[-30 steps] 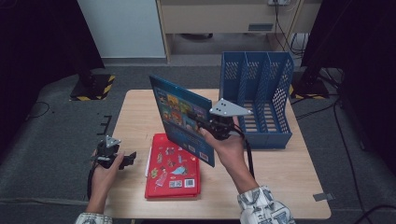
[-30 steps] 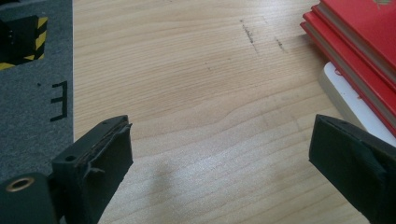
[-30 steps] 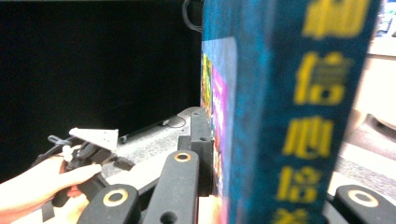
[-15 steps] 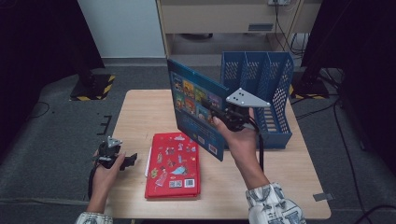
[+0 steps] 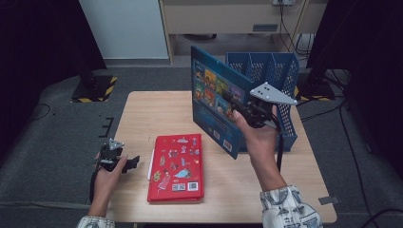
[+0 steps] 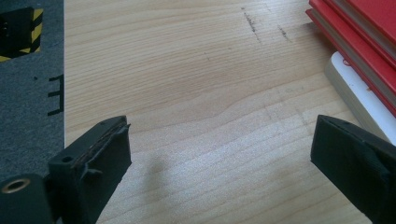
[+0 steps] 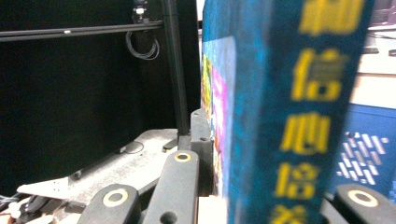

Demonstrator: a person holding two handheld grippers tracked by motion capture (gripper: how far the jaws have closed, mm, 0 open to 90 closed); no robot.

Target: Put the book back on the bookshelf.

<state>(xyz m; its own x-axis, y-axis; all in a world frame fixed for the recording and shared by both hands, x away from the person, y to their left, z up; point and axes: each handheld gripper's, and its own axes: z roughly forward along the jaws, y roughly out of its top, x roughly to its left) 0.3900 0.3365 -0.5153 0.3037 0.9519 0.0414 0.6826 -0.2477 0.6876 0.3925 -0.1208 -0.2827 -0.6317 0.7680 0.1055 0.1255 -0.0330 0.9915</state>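
Observation:
A blue picture book point(image 5: 212, 100) stands upright in the air above the table, just left of a blue slotted file rack point(image 5: 281, 80). My right gripper point(image 5: 239, 108) is shut on its near edge, and the right gripper view has the book's spine point(image 7: 299, 116) with yellow characters clamped between the jaws of that gripper point(image 7: 275, 186). A red book point(image 5: 177, 166) lies flat on the table's front middle. My left gripper point(image 5: 129, 161) rests open at the left edge, and in its own view the gripper point(image 6: 219, 158) has only bare wood between its jaws.
The wooden table point(image 5: 157, 114) has bare wood left of the red book. The red stack point(image 6: 369, 32) lies on a white book point(image 6: 355, 88). A striped black-and-yellow base point(image 5: 92, 88) stands on the grey floor beyond the table's left corner.
My right gripper has carried the blue book up and to the right, closer to the file rack. The left gripper and the red book have stayed put.

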